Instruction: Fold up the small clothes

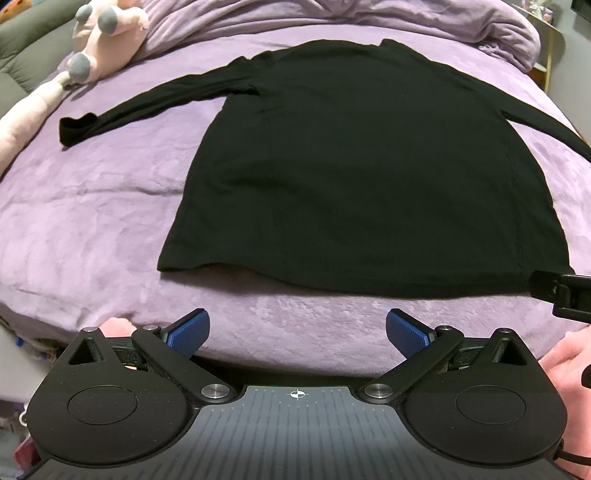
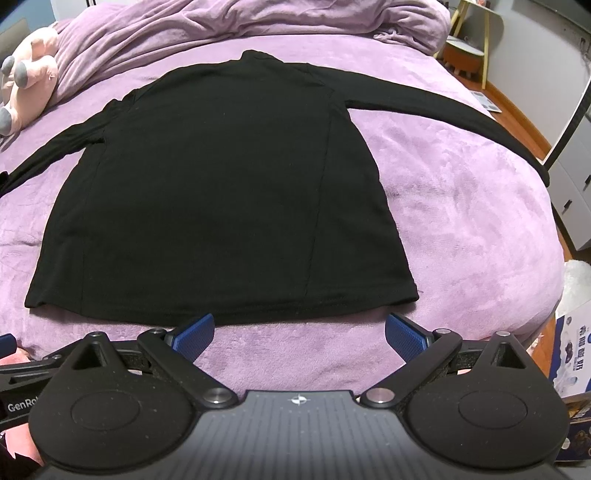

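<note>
Jaws of the left gripper point(image 1: 297, 332): spread wide, blue pads point(image 1: 188, 330) apart, nothing held; positioned over the near edge of the bed, short of the garment's hem. Jaws of the right gripper point(image 2: 299, 334): likewise spread wide and empty, pads set just at the hem. Black long-sleeved top point(image 1: 354, 177): laid flat on the purple blanket point(image 1: 92, 206) that covers the bed, hem toward the grippers, collar at the far end, both sleeves stretched outward to either side; the left cuff point(image 1: 75, 129) is seen lying on the blanket, slightly rumpled. Bunched purple bedding point(image 2: 229, 18): heaped across the far end of the bed beyond the collar. Pink plush toy with grey feet point(image 1: 107, 37): placed at the far left of the bed, near the left sleeve but apart from it. Printed carton point(image 2: 572, 358): seen beside the bed at the right edge of the right wrist view. Small stool point(image 2: 463, 55): noted on the floor at far right.
</note>
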Demonstrator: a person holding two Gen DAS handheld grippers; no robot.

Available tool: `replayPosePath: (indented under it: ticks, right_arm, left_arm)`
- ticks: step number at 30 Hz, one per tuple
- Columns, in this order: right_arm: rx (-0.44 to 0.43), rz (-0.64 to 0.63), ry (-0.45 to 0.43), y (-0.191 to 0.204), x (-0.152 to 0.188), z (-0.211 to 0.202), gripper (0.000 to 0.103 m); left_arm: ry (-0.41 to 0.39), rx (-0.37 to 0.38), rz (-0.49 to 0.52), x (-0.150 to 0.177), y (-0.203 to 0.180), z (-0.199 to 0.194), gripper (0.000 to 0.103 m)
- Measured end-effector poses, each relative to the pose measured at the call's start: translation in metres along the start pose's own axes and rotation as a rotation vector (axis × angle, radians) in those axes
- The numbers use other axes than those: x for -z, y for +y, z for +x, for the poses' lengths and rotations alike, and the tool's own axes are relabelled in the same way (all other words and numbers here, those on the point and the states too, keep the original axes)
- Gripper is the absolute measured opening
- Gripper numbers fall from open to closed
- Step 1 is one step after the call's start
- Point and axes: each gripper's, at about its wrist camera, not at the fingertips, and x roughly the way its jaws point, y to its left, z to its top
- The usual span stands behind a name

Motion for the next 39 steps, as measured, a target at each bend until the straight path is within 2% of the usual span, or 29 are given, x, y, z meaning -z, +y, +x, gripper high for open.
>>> replayPosePath:
  ticks: [14,27,33,35,37,39]
  right_arm:
    - [-0.013,0.006,0.005,-0.001,0.001,0.002,0.099]
    - [-0.053,0.004,-0.005,0.0,0.001,0.002,0.099]
    - [-0.207,0.042,-0.022,-0.007,0.0,0.004,0.099]
    - [-0.284,0.062,-0.046,-0.014,0.0,0.006,0.099]
    - [-0.409,0.06,-0.106,-0.026,0.002,0.009,0.099]
    - [-0.419,0.005,-0.122,-0.036,-0.002,0.016,0.099]
  left_arm:
    - [0.016,0.01,-0.004,0.0,0.001,0.003,0.103]
    - [-0.007,0.019,-0.005,-0.001,0.0,0.001,0.103]
    - [-0.015,0.027,-0.028,-0.005,0.005,0.002,0.103]
    - [-0.028,0.043,-0.037,-0.008,0.006,0.002,0.103]
    - [-0.036,0.082,-0.051,-0.014,0.007,0.003,0.103]
    - [-0.038,0.101,-0.053,-0.021,0.004,0.006,0.103]
